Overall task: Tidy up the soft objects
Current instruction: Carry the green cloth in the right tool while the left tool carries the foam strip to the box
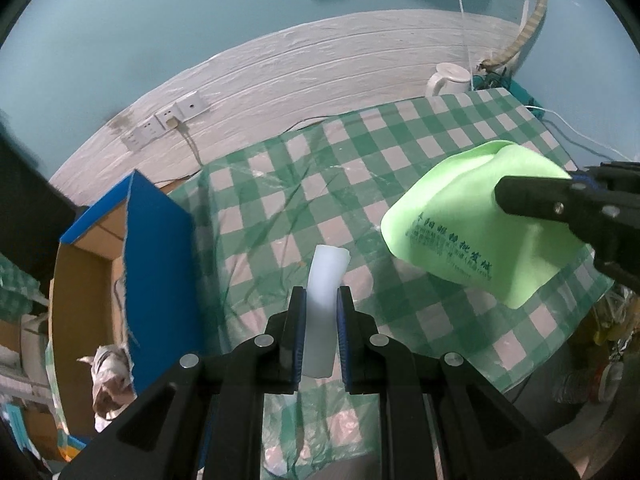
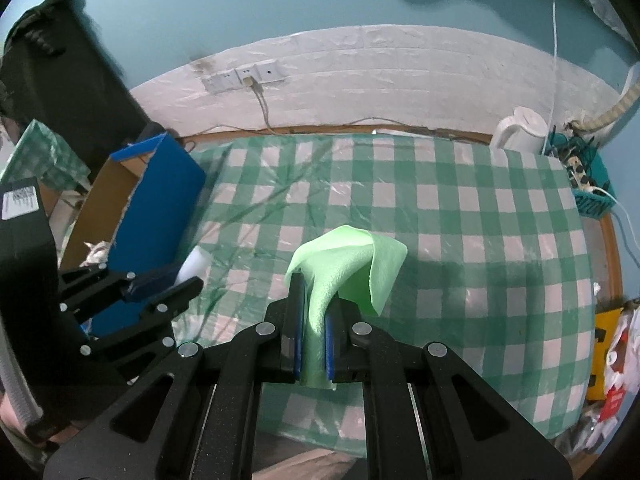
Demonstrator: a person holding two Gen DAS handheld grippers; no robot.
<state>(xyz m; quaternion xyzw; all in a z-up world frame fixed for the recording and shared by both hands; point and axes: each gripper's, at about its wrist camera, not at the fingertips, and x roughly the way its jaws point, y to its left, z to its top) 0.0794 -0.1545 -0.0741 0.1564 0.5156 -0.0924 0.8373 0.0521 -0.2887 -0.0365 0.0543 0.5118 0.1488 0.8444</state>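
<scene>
Left gripper (image 1: pixel 322 308) clamped on white foam strip (image 1: pixel 325 280), long axis running forward along the fingers. Right gripper (image 2: pixel 313 312) pinching green cloth (image 2: pixel 348 264), draped forward. Blue cardboard box (image 1: pixel 160 260) open to the left, nearer the left gripper.

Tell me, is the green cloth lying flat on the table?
No, the right gripper holds the green cloth pinched above the table.

Both grippers are built of matte black angular linkages joined by round silver pivot pins. The fingers (image 1: pixel 297 334) are lined with blue pads; a white barcode label (image 2: pixel 19 202) is seen on the left gripper (image 2: pixel 184 280).
</scene>
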